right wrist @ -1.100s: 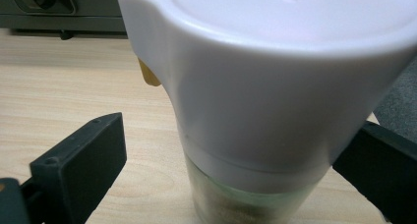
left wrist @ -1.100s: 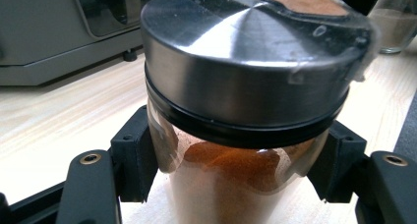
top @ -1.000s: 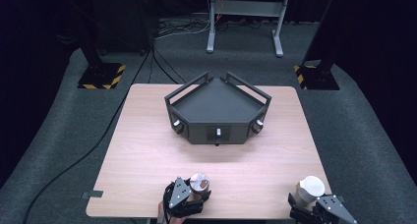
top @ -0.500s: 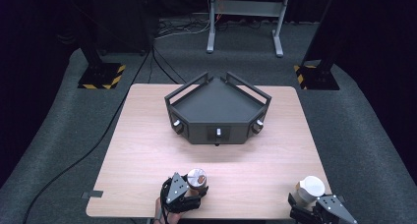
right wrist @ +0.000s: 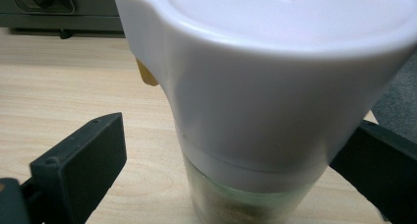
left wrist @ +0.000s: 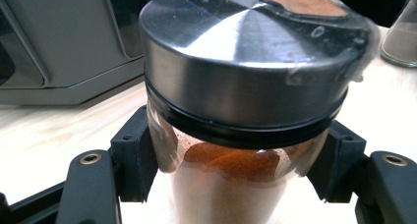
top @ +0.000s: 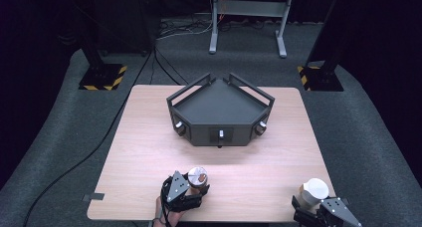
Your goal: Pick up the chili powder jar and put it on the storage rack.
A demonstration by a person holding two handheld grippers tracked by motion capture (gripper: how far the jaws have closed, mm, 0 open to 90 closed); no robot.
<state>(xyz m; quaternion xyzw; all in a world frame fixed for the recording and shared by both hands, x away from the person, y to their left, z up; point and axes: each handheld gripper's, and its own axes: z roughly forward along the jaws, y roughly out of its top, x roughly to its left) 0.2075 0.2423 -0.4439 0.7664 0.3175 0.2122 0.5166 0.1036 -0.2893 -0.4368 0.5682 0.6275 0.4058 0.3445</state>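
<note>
**Two spice jars in hand, near edge of table**

Left gripper [top: 191, 189]: jaws clamped on the glass body of the steel-lidded jar [left wrist: 246, 86], pads pressing both sides just under the lid. Jar upright, holding reddish-brown powder; clear film over the lid.

Right gripper [top: 311, 207]: jaws stand either side of the white-capped jar [right wrist: 275, 86]; left jaw visibly clear of the glass, so not gripping.

Black tray [top: 220, 110]: centre of the table [top: 139, 147]. Both jars sit on the person's side of it, steel-lidded one left, white-capped one right, well apart.
</note>
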